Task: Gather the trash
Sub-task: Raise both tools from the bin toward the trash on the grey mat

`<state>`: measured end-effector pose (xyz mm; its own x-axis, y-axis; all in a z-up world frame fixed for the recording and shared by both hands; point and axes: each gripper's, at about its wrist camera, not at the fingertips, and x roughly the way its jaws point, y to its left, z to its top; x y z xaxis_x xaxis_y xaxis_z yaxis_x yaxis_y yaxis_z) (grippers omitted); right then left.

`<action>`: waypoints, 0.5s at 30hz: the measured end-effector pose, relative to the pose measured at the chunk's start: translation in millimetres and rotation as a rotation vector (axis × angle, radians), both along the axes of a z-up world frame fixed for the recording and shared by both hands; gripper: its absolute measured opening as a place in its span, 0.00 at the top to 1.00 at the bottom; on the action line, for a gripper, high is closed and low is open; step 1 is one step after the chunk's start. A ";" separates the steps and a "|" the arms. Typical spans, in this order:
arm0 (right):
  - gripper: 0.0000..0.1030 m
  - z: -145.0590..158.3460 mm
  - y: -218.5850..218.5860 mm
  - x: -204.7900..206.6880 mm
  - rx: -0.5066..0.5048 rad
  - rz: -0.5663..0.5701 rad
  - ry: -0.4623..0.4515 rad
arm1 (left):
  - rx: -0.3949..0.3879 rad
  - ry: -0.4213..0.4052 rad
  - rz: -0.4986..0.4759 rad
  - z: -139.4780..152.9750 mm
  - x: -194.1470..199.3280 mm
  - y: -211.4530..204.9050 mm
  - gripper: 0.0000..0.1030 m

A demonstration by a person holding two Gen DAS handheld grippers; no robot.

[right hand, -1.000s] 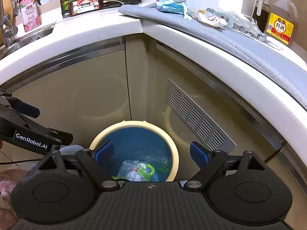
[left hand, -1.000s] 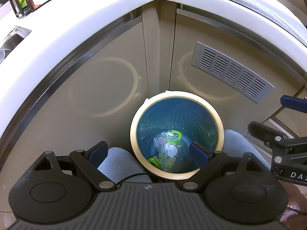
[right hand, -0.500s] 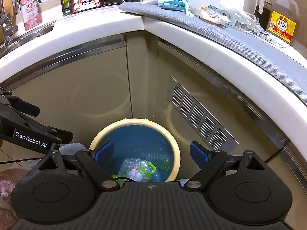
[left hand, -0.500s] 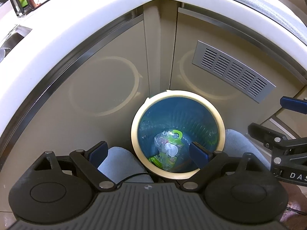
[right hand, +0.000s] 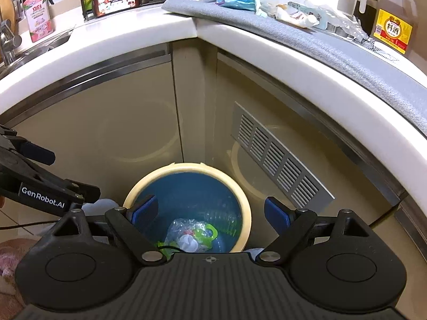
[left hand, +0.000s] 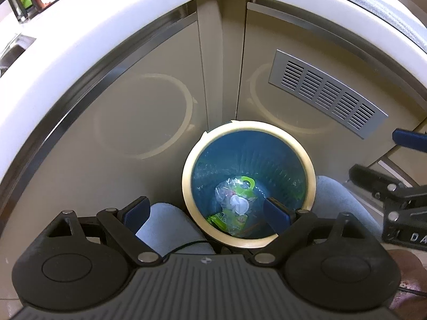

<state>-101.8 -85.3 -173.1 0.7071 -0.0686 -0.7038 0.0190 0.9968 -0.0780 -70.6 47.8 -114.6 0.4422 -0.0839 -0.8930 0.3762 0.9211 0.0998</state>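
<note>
We hold both grippers over the bin (left hand: 186,184), which is tucked into the cabinet (left hand: 138,122) corner beneath the counter (right hand: 240,33) edge. The left gripper (left hand: 206,212) and right gripper (right hand: 210,212) stand wide apart, empty. The trash (left hand: 236,201) lies at the bin's bottom, well below the fingers.

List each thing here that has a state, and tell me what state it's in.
trash bin: upright, open top, blue liner, a little trash at the bottom
clear wrapper: crumpled, lying inside the bin
left gripper: open, empty
right gripper: open, empty
cabinet doors: closed
trash pile: on the grey mat on the counter, not yet collected
</note>
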 end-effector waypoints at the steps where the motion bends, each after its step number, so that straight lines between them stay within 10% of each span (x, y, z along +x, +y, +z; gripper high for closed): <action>1: 0.14 1.2 -1.3 0.2 0.001 -0.001 -0.007 | 0.006 -0.006 -0.004 0.4 -0.3 -1.1 0.08; 15: 0.12 83.7 -47.6 30.3 0.081 -0.042 -0.261 | -0.060 -0.109 -0.003 53.0 26.3 -10.7 0.08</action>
<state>-71.6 -132.8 -89.5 0.8632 -0.0525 -0.5022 0.0693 0.9975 0.0149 -44.3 37.2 -61.6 0.5359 -0.1375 -0.8330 0.3688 0.9256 0.0845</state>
